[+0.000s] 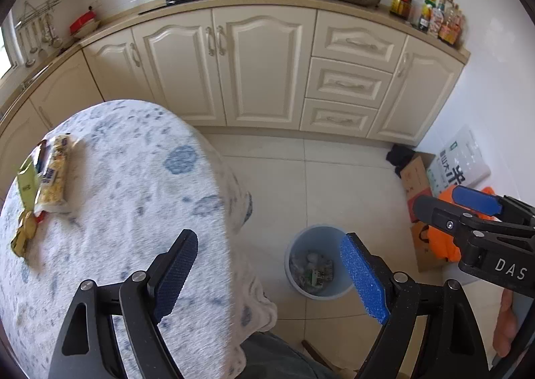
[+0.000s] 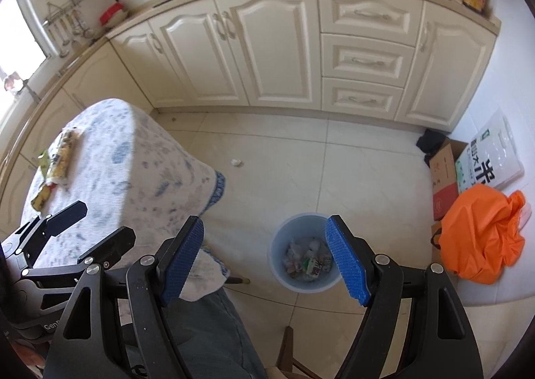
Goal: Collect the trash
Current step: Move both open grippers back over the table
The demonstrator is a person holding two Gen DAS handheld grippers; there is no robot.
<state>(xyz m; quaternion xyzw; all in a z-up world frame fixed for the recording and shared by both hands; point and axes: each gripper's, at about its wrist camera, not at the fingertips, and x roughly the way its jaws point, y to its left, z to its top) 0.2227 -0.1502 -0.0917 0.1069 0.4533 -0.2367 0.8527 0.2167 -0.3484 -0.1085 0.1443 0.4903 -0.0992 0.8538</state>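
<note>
A pale blue bin (image 1: 320, 292) stands on the floor beside the table, holding crumpled paper and a small carton. On the blue-patterned tablecloth (image 1: 133, 198) at the far left lie a long yellow snack wrapper (image 1: 53, 178), a green packet (image 1: 27, 180) and a crumpled yellow wrapper (image 1: 22, 236). My left gripper (image 1: 271, 275) is open and empty, spanning the table's edge and the bin. My right gripper (image 2: 265, 262) is also open and empty above the bin (image 2: 301, 285). A small white scrap (image 2: 236, 162) lies on the floor tiles.
Cream cabinets (image 2: 277, 44) run along the back under a counter with a hob and pans. At the right wall sit an orange bag (image 2: 481, 238), a cardboard box (image 2: 444, 175) and a white rice sack (image 2: 491, 158). The person's trouser leg (image 2: 207, 329) is below.
</note>
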